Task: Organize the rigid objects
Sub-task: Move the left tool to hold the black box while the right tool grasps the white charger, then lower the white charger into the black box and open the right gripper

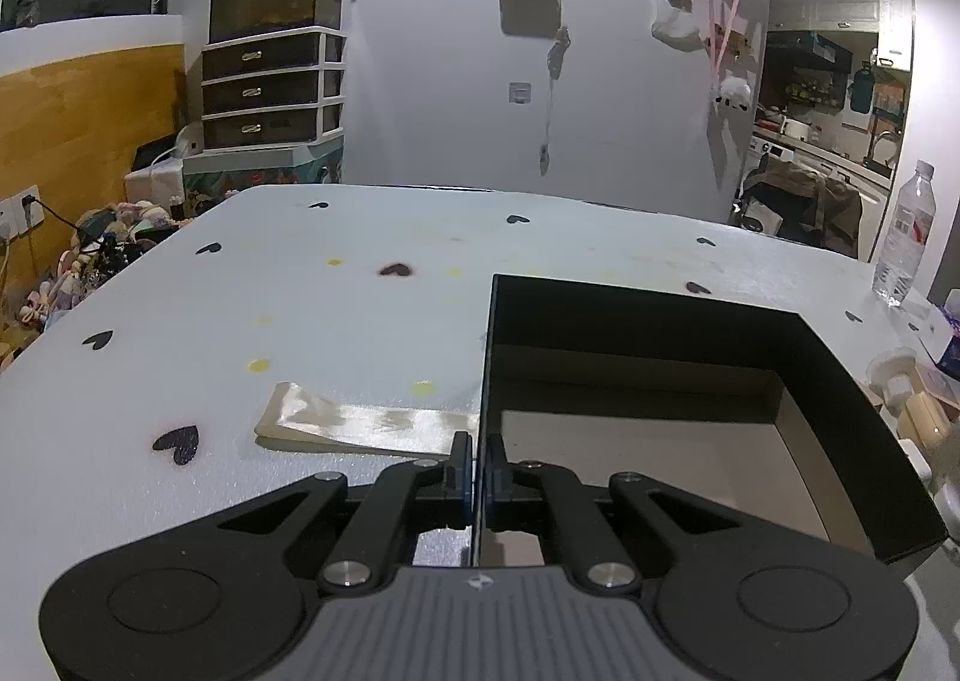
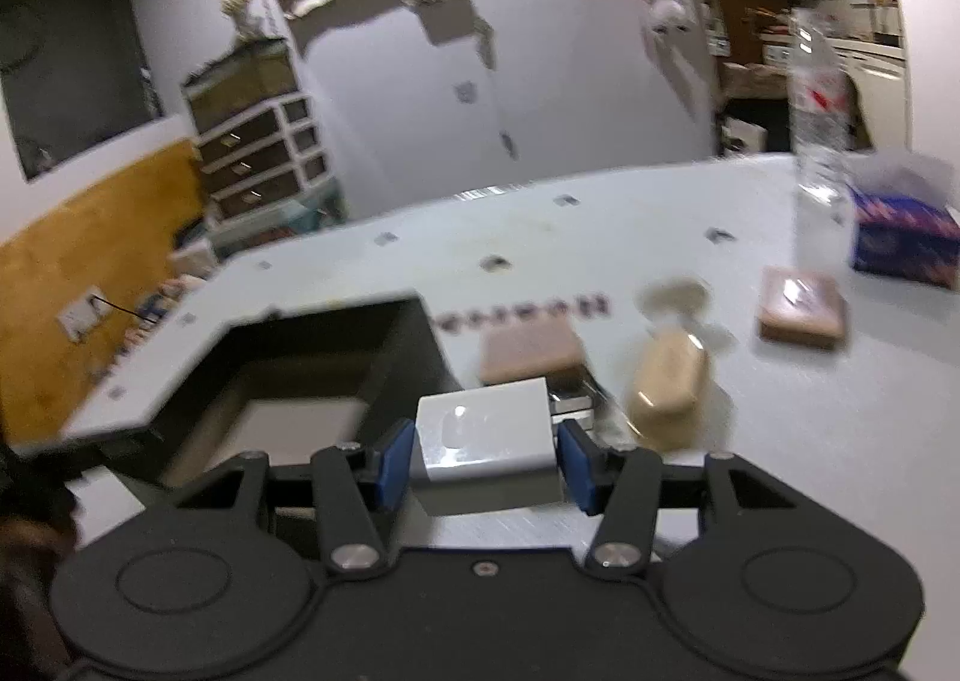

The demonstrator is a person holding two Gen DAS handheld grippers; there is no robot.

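A black open box (image 1: 660,321) with a pale floor sits on the white table; in the right wrist view the box (image 2: 336,345) lies to the left. My left gripper (image 1: 478,471) is shut on the box's left wall, one finger on each side. My right gripper (image 2: 487,459) is shut on a white plug-like block (image 2: 486,441), held above the table just right of the box. On the table beyond lie a tan block (image 2: 531,354), a beige bottle-shaped object (image 2: 666,381) and a brown flat block (image 2: 801,306).
A shiny folded ribbon (image 1: 360,423) lies left of the box. A water bottle (image 2: 819,99) and a blue tissue box (image 2: 906,237) stand at the right. A round lid (image 2: 675,297) lies behind the beige object. Small items (image 1: 912,393) crowd the table's right edge.
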